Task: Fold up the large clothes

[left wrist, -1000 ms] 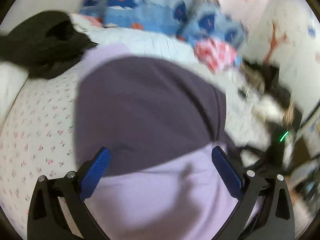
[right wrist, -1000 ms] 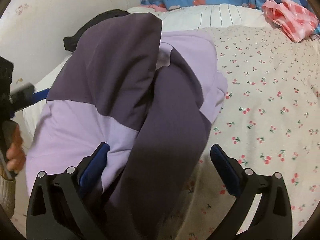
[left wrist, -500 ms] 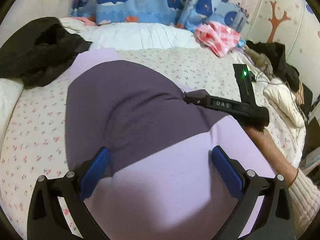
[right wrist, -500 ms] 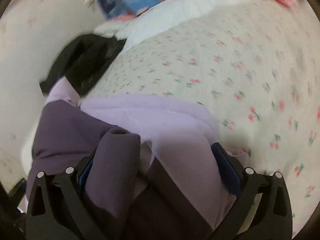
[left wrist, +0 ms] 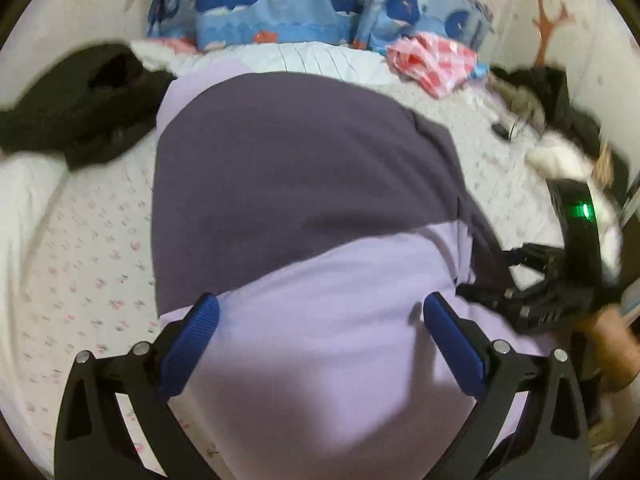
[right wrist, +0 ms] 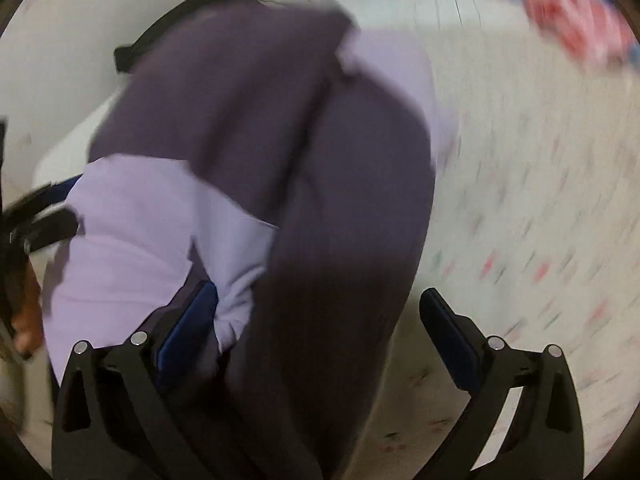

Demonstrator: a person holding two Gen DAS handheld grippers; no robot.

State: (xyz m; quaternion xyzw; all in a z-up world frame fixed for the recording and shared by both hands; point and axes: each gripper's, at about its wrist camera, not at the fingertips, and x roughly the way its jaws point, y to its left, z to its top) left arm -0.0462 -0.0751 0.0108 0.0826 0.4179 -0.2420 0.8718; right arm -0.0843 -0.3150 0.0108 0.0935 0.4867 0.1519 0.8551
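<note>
Item: garment (left wrist: 304,168), part-folded on bed (left wrist: 88,240). My left gripper (left wrist: 320,332) and right gripper (right wrist: 316,328): both agape, gripping nothing. Next, I judge: pinch an edge, fold across.

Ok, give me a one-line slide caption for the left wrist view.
Open left gripper over a two-tone lilac and dark purple garment spread on the floral-print bed sheet, right gripper at its edge.

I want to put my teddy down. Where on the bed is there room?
Bare sheet lies left of the purple garment, below the black clothes. The far right is crowded with the dark pile.
</note>
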